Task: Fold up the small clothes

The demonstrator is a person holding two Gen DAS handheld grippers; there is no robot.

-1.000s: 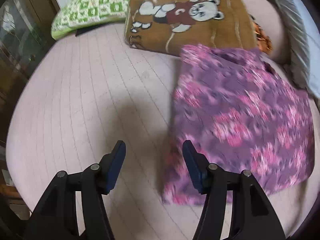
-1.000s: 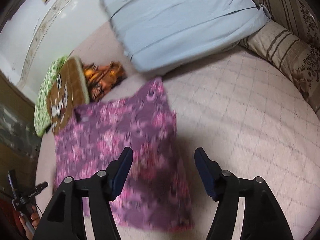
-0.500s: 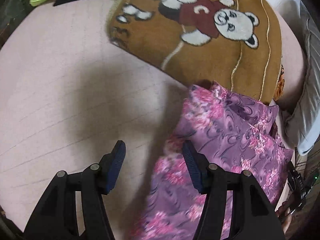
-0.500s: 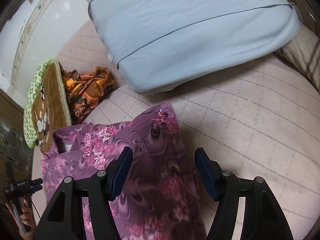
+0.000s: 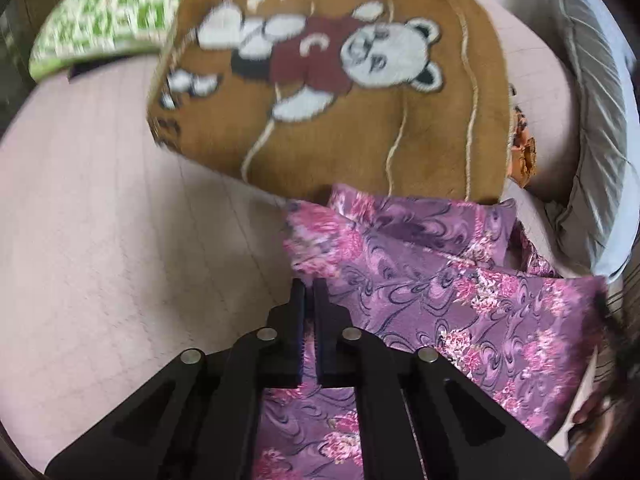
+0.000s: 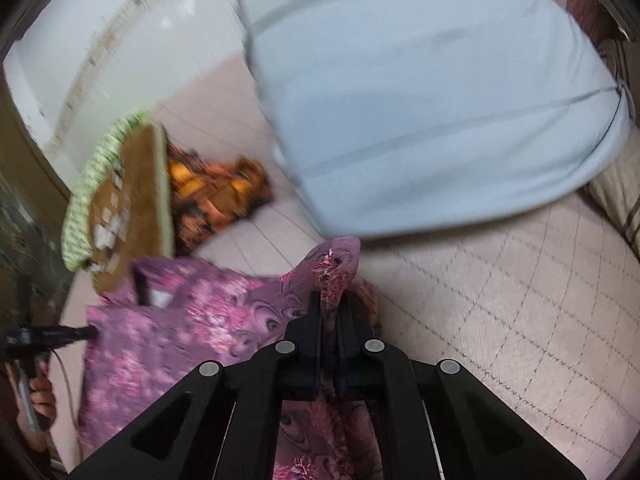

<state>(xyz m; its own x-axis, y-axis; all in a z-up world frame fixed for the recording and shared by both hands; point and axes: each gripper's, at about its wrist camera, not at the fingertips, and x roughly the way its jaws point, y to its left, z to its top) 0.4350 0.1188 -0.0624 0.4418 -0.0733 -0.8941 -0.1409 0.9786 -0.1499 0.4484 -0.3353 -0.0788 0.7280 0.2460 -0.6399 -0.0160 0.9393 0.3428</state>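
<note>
A purple garment with pink flowers (image 5: 440, 288) lies on the pink quilted bed. My left gripper (image 5: 309, 286) is shut on its far left corner, next to the brown teddy-bear blanket. The garment also shows in the right wrist view (image 6: 192, 332). My right gripper (image 6: 330, 300) is shut on its far right corner, and the cloth bunches up above the fingertips. The near part of the garment is hidden under both grippers.
A brown teddy-bear blanket (image 5: 360, 88) and a green checked one (image 5: 112, 24) lie behind the garment. A large light-blue pillow (image 6: 420, 100) and an orange patterned cloth (image 6: 216, 192) lie at the back. A striped pillow (image 6: 624, 184) is at the right. Pink bedspread (image 5: 100, 260) lies to the left.
Both grippers were open over the garment and moved to its far corners. Now each has shut on a corner, and the cloth there is lifted and bunched.
</note>
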